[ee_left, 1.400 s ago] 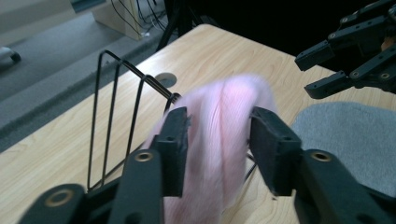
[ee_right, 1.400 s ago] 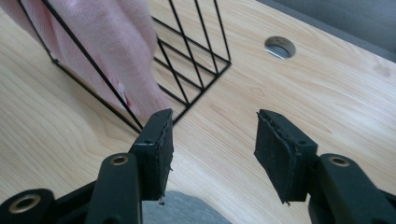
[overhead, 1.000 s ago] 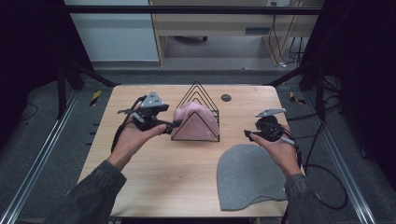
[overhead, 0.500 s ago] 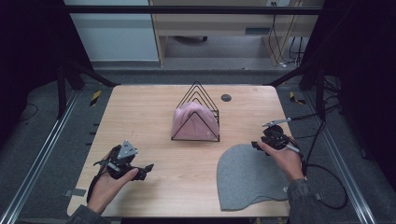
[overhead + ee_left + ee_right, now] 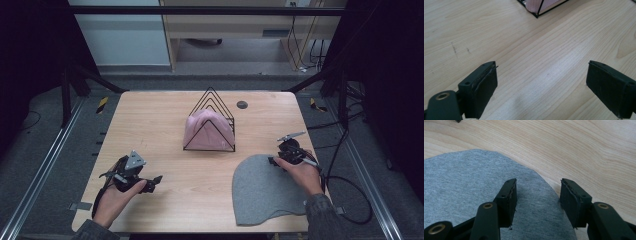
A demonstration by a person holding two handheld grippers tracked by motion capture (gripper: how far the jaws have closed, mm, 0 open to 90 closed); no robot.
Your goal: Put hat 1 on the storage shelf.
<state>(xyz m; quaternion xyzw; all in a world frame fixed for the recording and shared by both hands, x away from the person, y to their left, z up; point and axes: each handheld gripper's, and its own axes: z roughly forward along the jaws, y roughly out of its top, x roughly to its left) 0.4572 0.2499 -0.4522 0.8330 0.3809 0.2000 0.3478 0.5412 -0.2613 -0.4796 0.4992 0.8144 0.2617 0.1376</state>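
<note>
No words or labels can be read on anything here. The right gripper (image 5: pixel 274 161) sits at the top right edge of the gray hat (image 5: pixel 265 192), which lies flat on the wooden table (image 5: pixel 160 125) near the front right corner. In the right gripper view its two black jaws stand about half open, just over the round edge of the gray hat (image 5: pixel 474 185). They have just been closing a bit. The cloth is under them and between them, but the pads do not squeeze it, so this claw holds nothing. It is hard to tell if the tips touch the cloth. The left gripper (image 5: pixel 156 181) rests low over bare wood near the front left of the table. It is well apart from the gray hat. Its jaws are wide open and they have just been opening more. There is only wood between them. A pink hat (image 5: pixel 207 130) sits inside a black wire rack (image 5: pixel 210 100) in the middle of the table. In the left gripper view only a corner of the wire rack (image 5: pixel 537 13) and a bit of pink show, cut off at the top. A small dark round thing (image 5: pixel 242 104) lies behind the rack; it is too small to tell what it is. The person's arms are cut off at the bottom of the high view.
</note>
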